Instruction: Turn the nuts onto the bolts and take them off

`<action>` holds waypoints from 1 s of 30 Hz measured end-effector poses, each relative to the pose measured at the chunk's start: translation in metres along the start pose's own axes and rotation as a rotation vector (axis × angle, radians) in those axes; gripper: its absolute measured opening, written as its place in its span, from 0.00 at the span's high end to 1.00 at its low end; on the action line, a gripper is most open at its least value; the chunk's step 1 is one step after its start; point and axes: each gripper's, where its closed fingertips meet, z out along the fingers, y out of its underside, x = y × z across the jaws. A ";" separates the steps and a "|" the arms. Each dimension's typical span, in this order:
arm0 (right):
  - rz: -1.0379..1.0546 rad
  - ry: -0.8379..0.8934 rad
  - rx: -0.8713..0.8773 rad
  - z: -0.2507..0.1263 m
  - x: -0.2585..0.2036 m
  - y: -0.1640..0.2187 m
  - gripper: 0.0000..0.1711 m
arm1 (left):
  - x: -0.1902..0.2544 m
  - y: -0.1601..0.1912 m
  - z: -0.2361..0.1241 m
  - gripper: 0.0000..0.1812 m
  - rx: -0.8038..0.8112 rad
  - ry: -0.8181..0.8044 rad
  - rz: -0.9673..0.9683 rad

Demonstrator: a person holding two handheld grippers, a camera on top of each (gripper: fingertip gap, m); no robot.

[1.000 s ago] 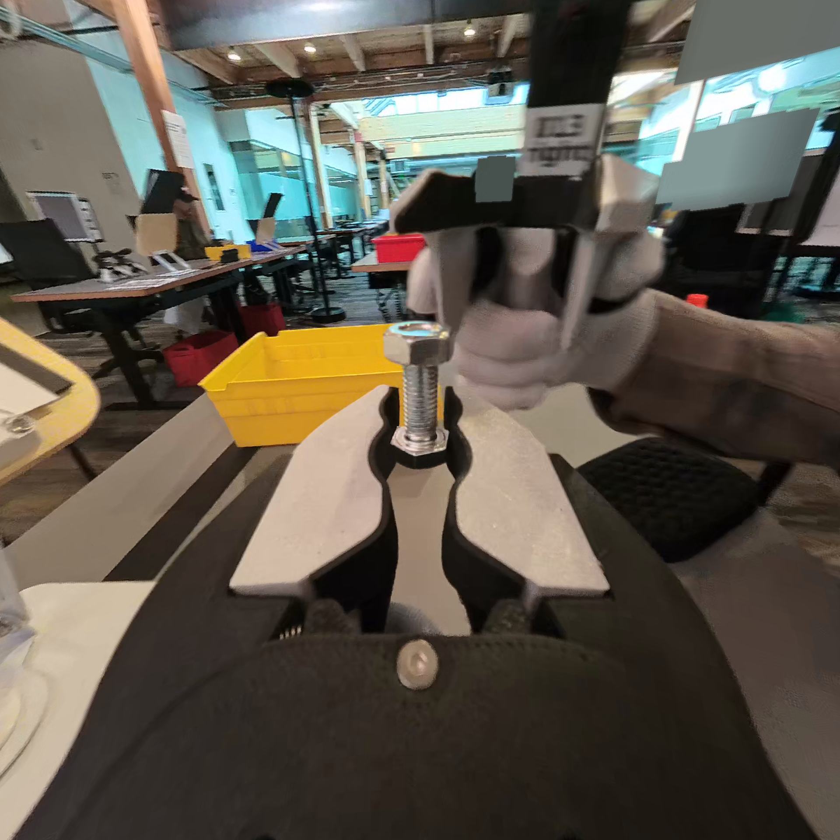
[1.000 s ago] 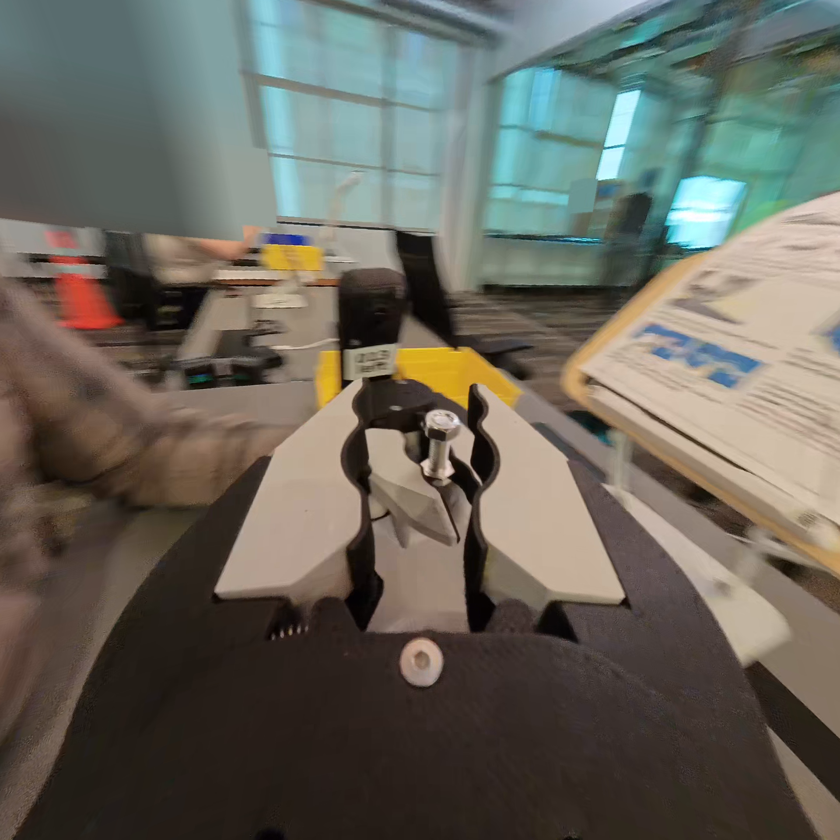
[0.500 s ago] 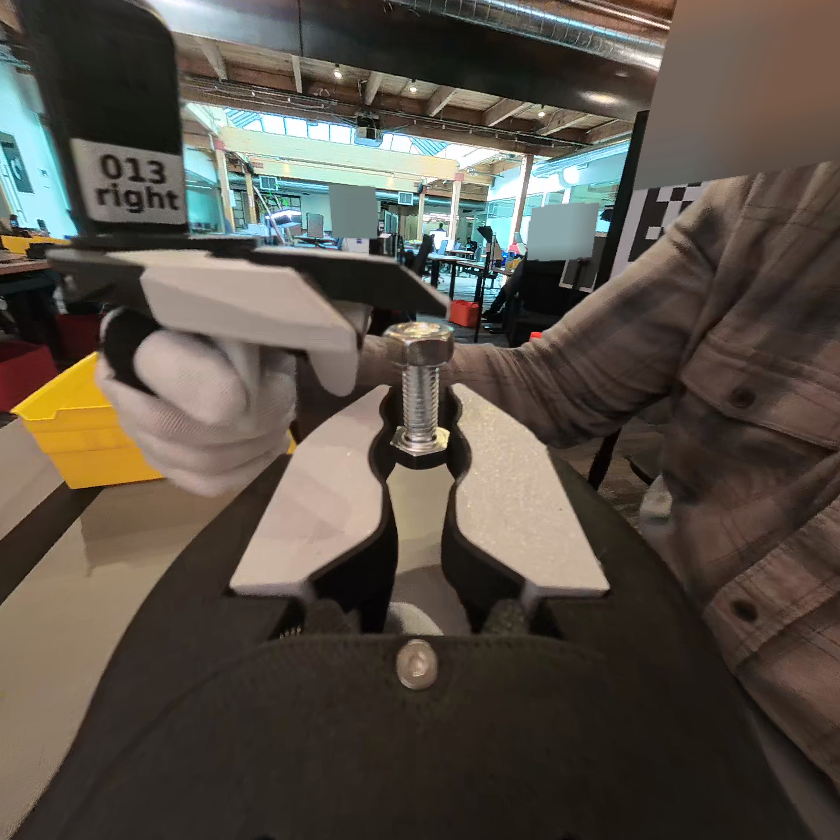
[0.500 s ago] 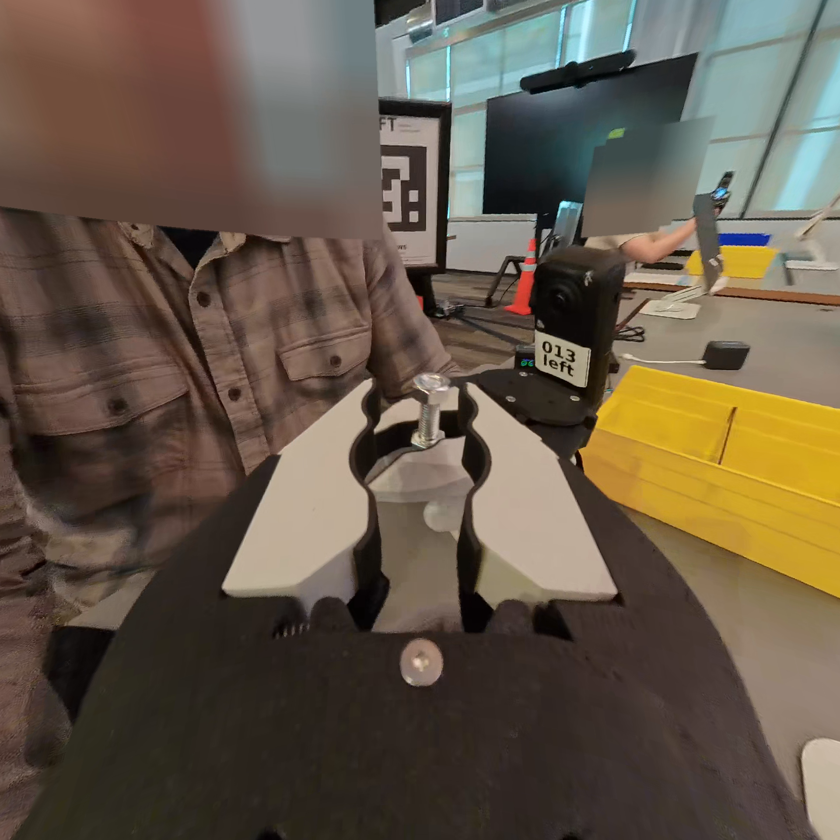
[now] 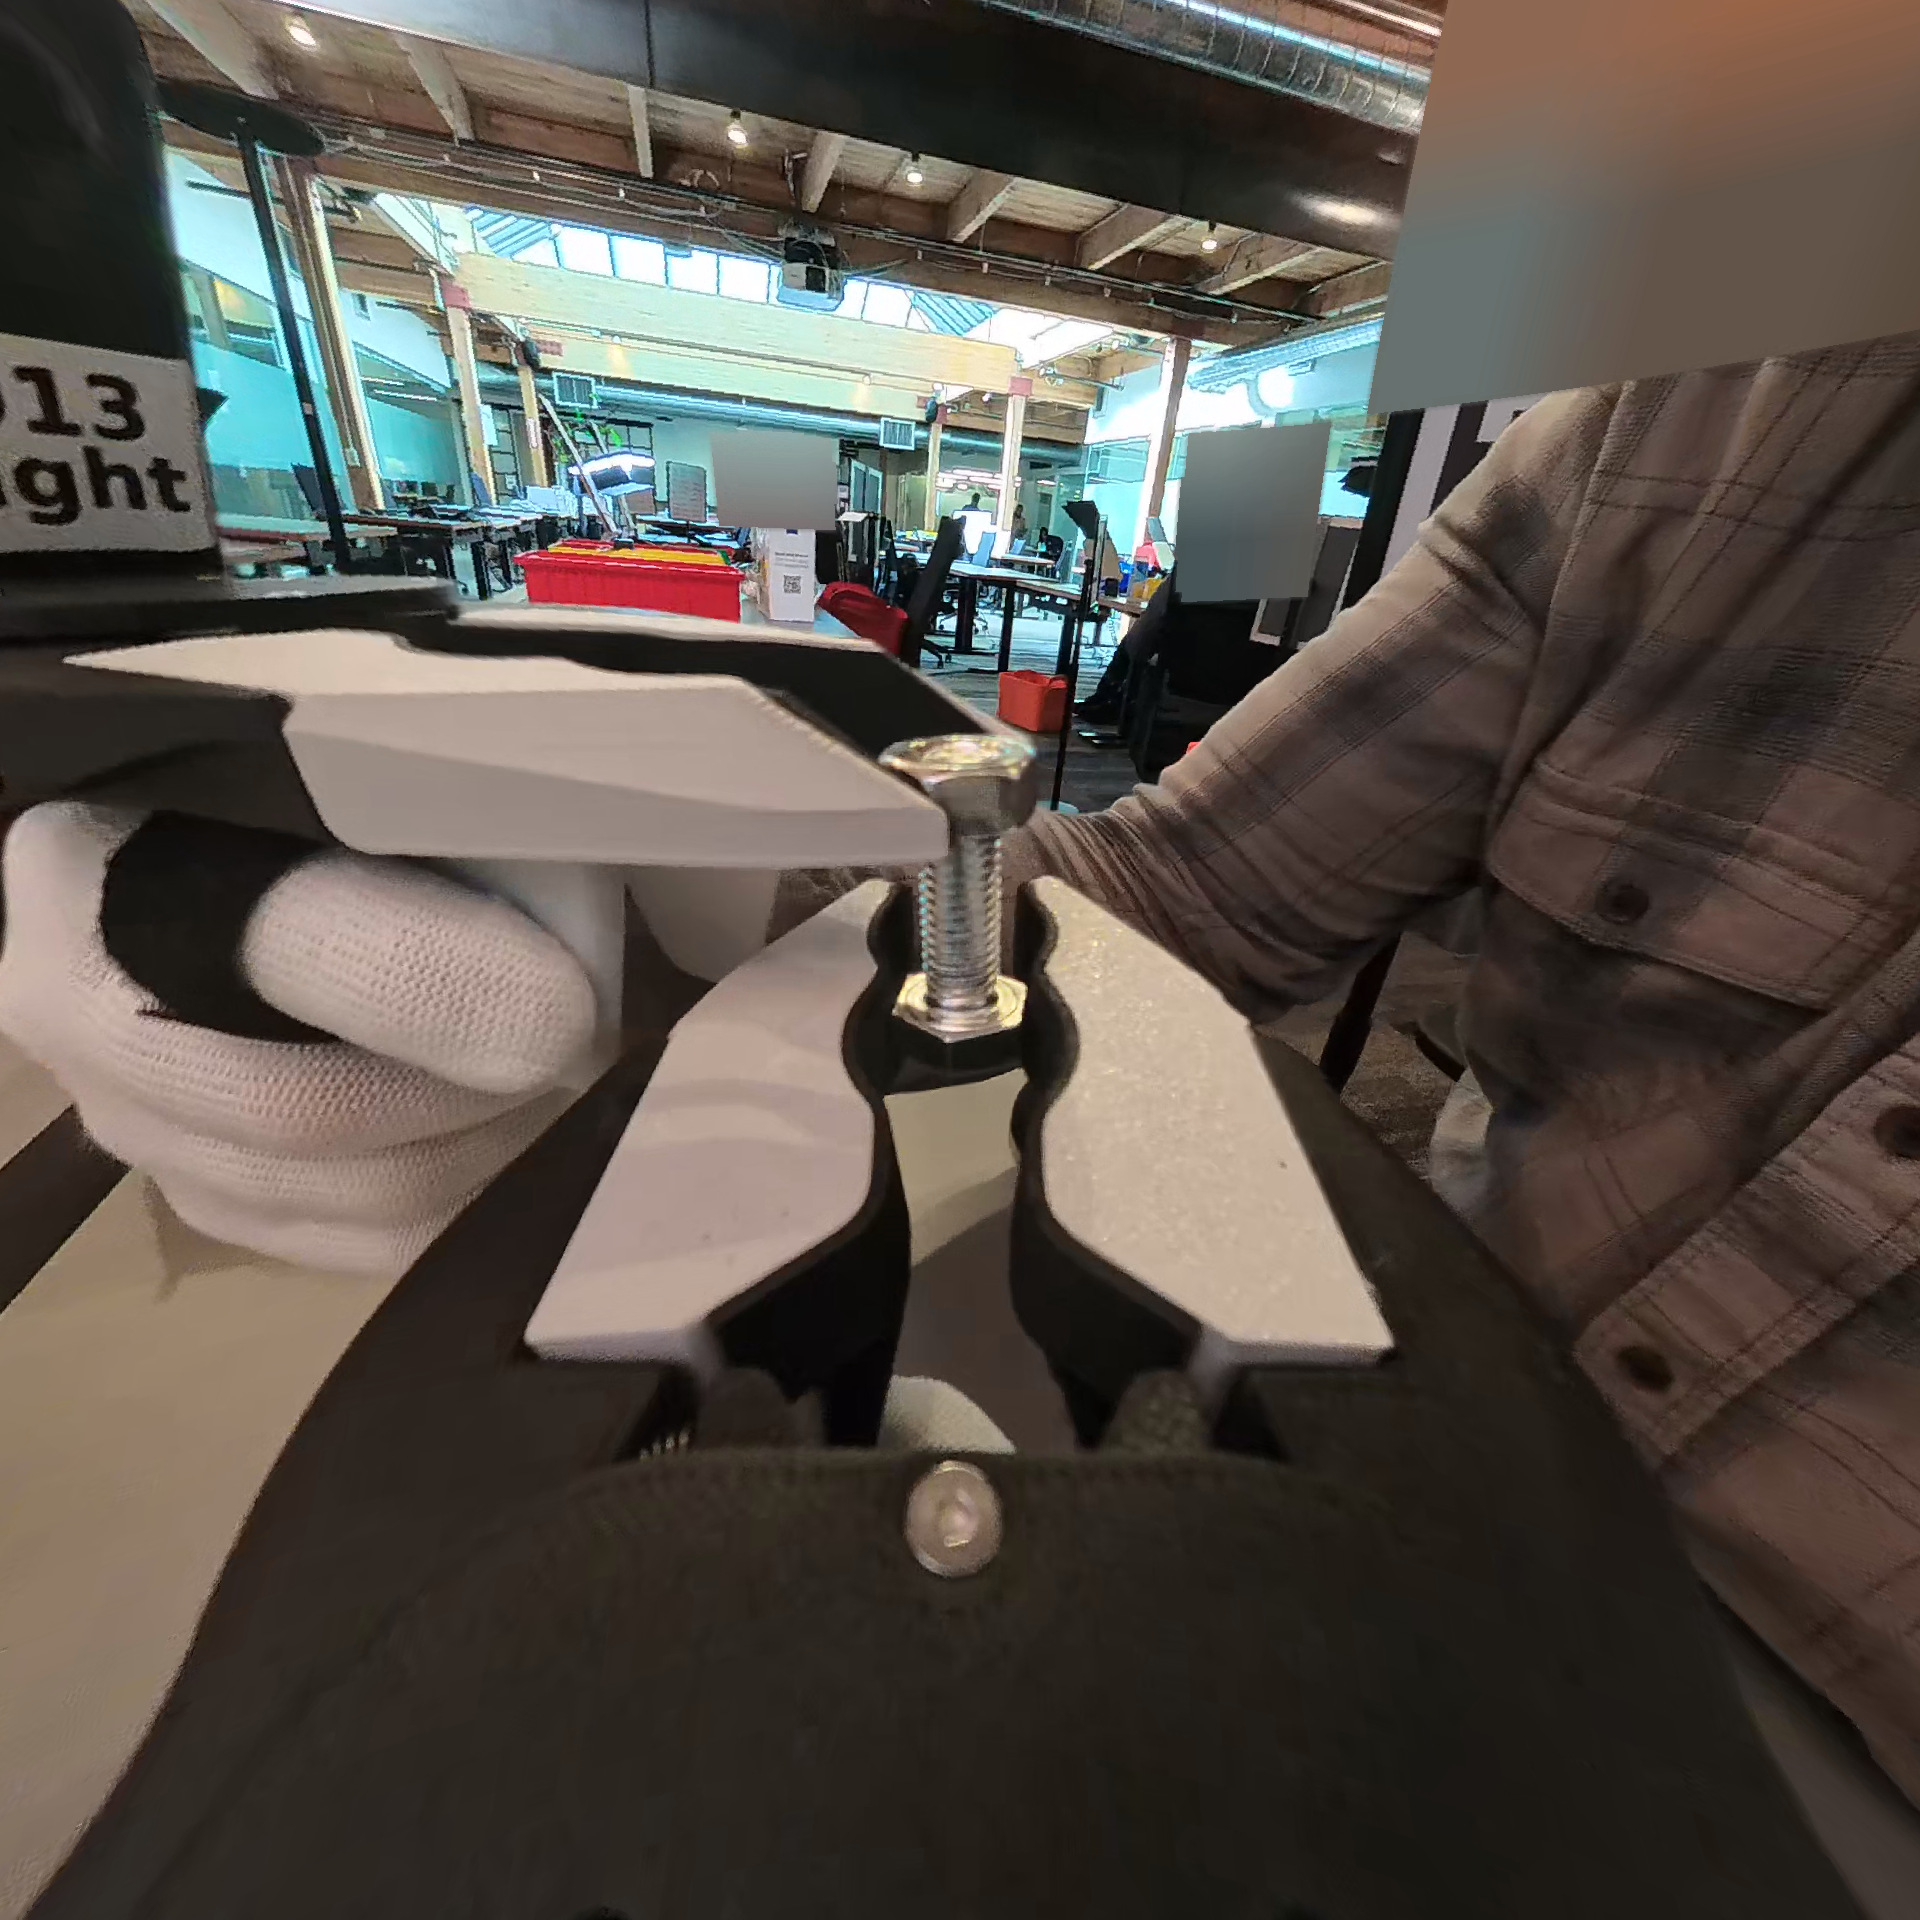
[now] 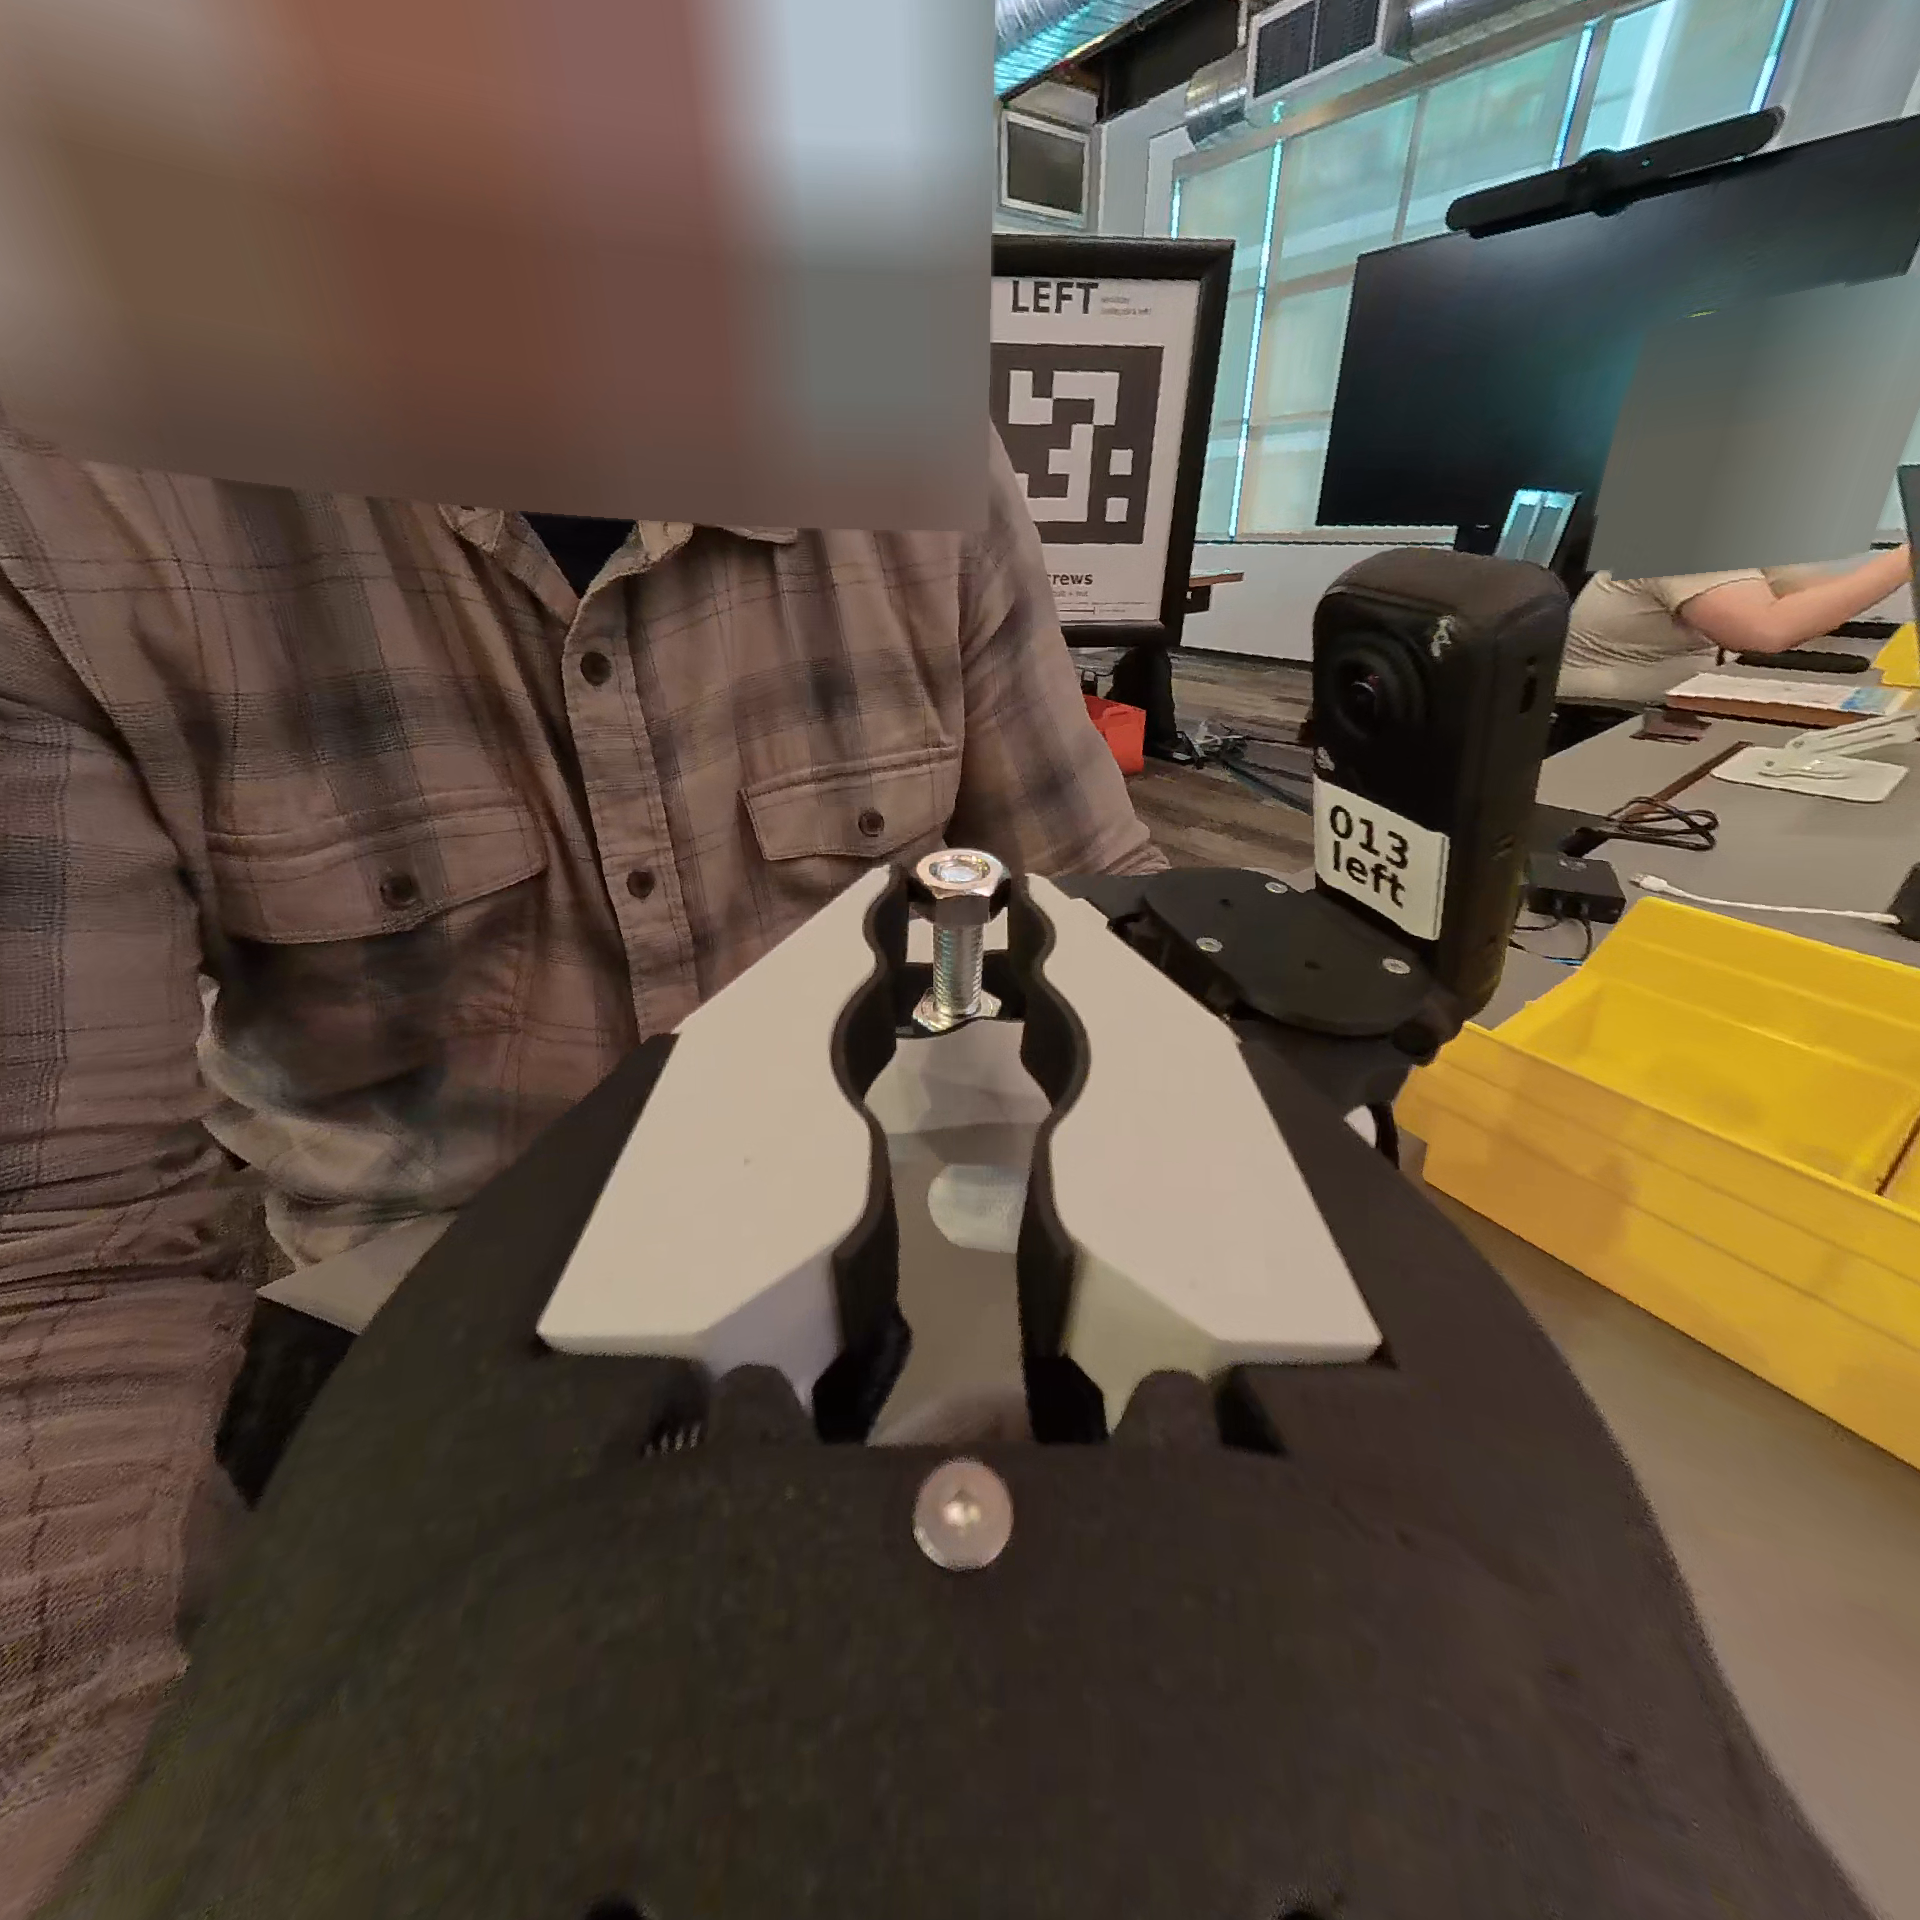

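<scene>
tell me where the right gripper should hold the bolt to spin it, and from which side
Grip the hex head at the top of the bolt, coming in level from the side so the fingers close on opposite flats. The bolt stands upright, its nut clamped low in the left gripper, leaving the head exposed. The right gripper already brackets it.

My right gripper point(image 5: 935, 790) is covering part of the bolt point(image 5: 958, 883) head; its far finger is staying hidden.
</scene>
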 end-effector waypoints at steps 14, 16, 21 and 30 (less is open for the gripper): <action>0.016 0.315 -0.202 -0.011 0.016 0.007 0.90 | -0.025 0.007 -0.011 0.90 -0.077 -0.148 0.071; 0.022 0.377 -0.204 -0.013 0.021 0.006 0.90 | -0.030 0.006 -0.013 0.89 -0.075 -0.177 0.071; 0.022 0.578 -0.205 -0.022 0.032 0.009 0.91 | -0.046 0.008 -0.019 0.89 -0.092 -0.269 0.087; 0.036 1.046 -0.176 -0.045 0.043 0.012 0.91 | -0.072 0.010 -0.025 0.89 -0.090 -0.442 0.104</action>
